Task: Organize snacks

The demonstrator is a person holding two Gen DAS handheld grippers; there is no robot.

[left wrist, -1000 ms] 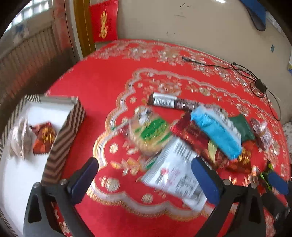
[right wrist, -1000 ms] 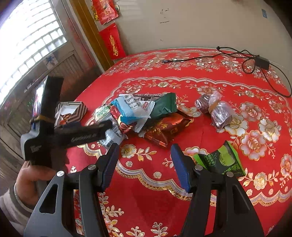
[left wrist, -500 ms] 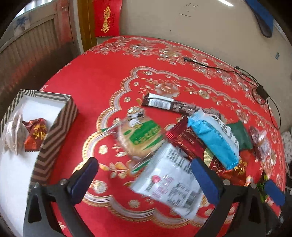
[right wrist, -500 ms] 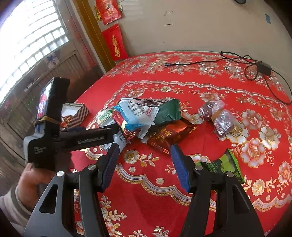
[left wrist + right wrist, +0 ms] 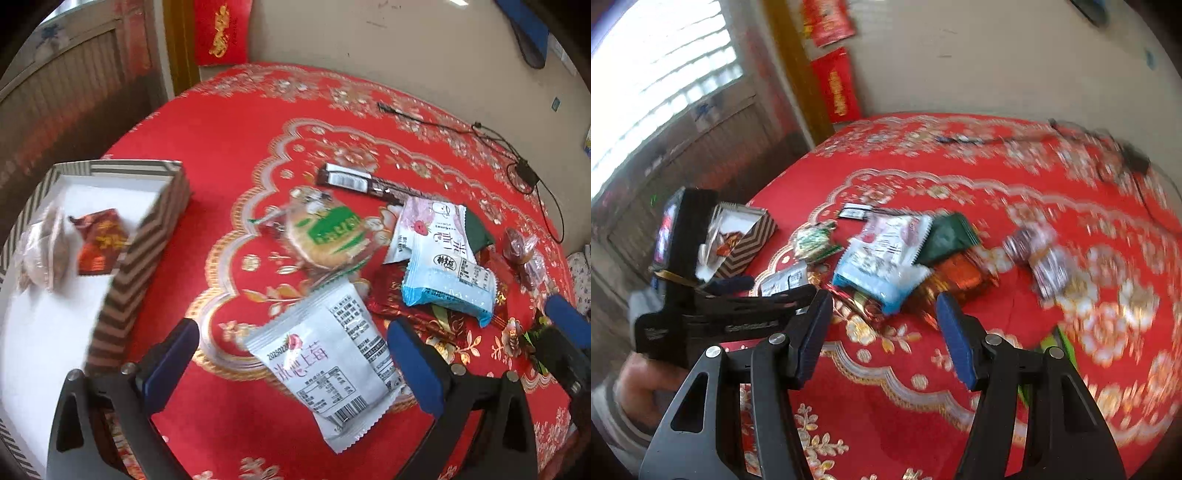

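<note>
Several snack packets lie in a pile on the red tablecloth. A white strawberry packet (image 5: 328, 365) lies between the fingers of my left gripper (image 5: 291, 362), which is open just above it. Behind it are a round green-labelled cake (image 5: 327, 234), a blue-and-white packet (image 5: 443, 266) and a dark chocolate bar (image 5: 365, 182). A striped box (image 5: 147, 236) at the left holds a red packet (image 5: 101, 245) and a clear-wrapped one (image 5: 46, 254). My right gripper (image 5: 882, 332) is open and empty, near the pile's front edge (image 5: 882, 266).
A black cable and adapter (image 5: 524, 173) lie at the table's far right. Brown wrapped sweets (image 5: 1045, 258) and a green packet (image 5: 1060, 343) lie right of the pile. My left gripper shows in the right wrist view (image 5: 713, 317). A wall stands behind the round table.
My left gripper has moved forward and down over the white strawberry packet. My right gripper has swung left toward the pile; its view is blurred.
</note>
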